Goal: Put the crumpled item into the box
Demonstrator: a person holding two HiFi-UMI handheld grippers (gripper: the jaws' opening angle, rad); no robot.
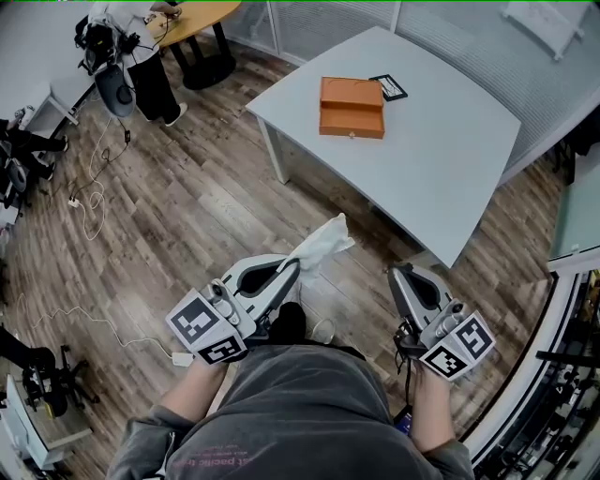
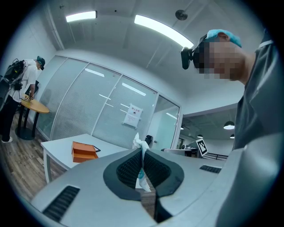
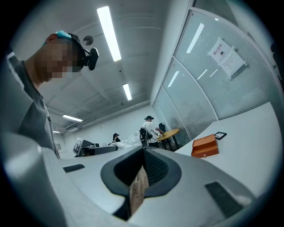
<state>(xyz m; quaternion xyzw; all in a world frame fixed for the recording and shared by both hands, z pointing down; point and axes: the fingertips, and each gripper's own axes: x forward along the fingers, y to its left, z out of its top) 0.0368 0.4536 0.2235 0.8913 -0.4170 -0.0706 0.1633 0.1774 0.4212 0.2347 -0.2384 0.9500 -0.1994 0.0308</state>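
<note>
Plank floor [image 1: 187,216], white table [image 1: 441,159], orange box [image 1: 352,106] (left tool [image 1: 298,265] gripping crumpled item [image 1: 323,242], right tool [image 1: 398,274] closed)

A white table [image 1: 450,159] carries a black tablet [image 1: 388,87]; far left, a person [image 1: 148,80] stands by a round wooden table [image 1: 202,17]; cables [image 1: 92,202] trail over plank floor [image 1: 197,225]

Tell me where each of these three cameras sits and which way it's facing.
Head view: on the person's head, looking steeply down at floor and white table; shows torso, left gripper, right gripper.
Left gripper view: on that gripper, looking along jaws shut on the crumpled white item; person's shoulder at right.
Right gripper view: on that gripper, along shut, empty jaws; person's chest at left.
Shared: all three show the orange box.
</note>
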